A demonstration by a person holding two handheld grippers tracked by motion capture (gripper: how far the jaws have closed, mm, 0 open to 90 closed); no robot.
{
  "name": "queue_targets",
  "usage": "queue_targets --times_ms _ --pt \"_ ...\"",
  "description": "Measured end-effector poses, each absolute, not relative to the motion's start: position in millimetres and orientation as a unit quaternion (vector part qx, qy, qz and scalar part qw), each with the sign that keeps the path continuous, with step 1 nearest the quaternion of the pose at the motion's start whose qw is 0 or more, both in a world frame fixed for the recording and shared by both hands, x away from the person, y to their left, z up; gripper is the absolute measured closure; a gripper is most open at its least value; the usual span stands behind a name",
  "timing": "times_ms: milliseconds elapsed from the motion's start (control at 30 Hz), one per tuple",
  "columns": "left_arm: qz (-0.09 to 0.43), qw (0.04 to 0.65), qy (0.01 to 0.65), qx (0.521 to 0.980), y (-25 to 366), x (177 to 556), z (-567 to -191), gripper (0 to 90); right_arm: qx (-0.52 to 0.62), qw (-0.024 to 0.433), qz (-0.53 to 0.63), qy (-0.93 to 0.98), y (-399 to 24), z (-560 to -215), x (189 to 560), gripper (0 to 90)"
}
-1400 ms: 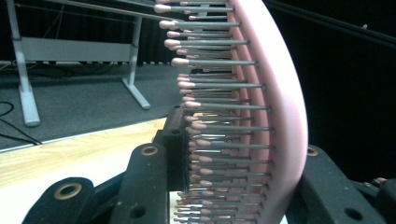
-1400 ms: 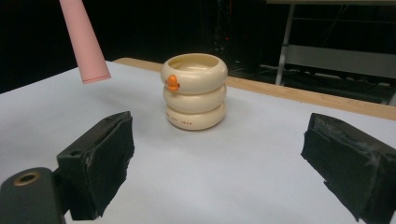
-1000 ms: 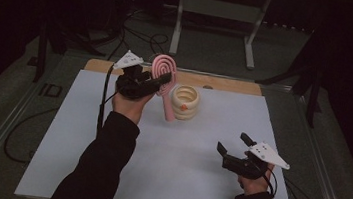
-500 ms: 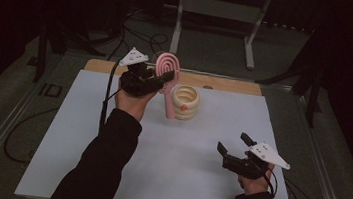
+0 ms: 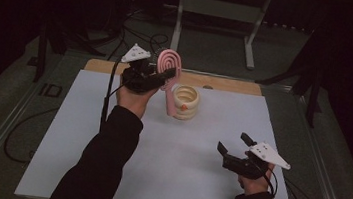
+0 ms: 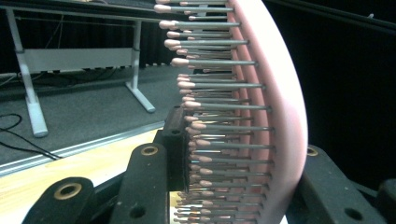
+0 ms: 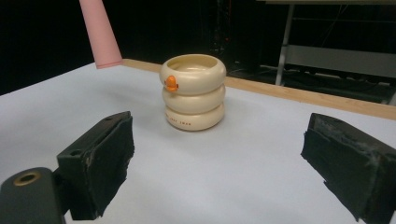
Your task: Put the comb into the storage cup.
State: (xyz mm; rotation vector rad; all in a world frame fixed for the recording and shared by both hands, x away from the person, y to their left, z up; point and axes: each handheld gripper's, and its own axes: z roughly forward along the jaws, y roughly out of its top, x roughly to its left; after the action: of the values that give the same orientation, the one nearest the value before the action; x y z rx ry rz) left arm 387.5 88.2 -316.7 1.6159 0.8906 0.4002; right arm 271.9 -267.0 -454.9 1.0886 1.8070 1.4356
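Raised slightly since the earlier frame, the left hand-held gripper (image 5: 163,74) clamps the pink hairbrush (image 5: 170,63) head, handle down beside the cream holder (image 5: 185,102) on the counter (image 5: 85,134); next, lower it in, while the right hand-held gripper (image 5: 234,144) rests open, empty.

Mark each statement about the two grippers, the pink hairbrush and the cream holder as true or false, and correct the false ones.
1. The left gripper is shut on the pink hairbrush. True.
2. The hairbrush lies flat on the table. False: it is held up in the air, handle pointing down.
3. The right gripper has open jaws with nothing between them. True.
4. The cream holder lies tipped on its side. False: it stands upright on the table.
5. The cream holder has an orange spot on its side. True.
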Motion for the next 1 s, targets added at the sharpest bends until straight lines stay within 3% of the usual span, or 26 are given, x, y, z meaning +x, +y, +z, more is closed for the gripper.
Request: queue_targets --times_ms 1000 --pt "0.193 0.567 0.4 0.694 85 404 -322 64.9 0.407 0.29 0.541 0.677 -267 -454 271 8.5"
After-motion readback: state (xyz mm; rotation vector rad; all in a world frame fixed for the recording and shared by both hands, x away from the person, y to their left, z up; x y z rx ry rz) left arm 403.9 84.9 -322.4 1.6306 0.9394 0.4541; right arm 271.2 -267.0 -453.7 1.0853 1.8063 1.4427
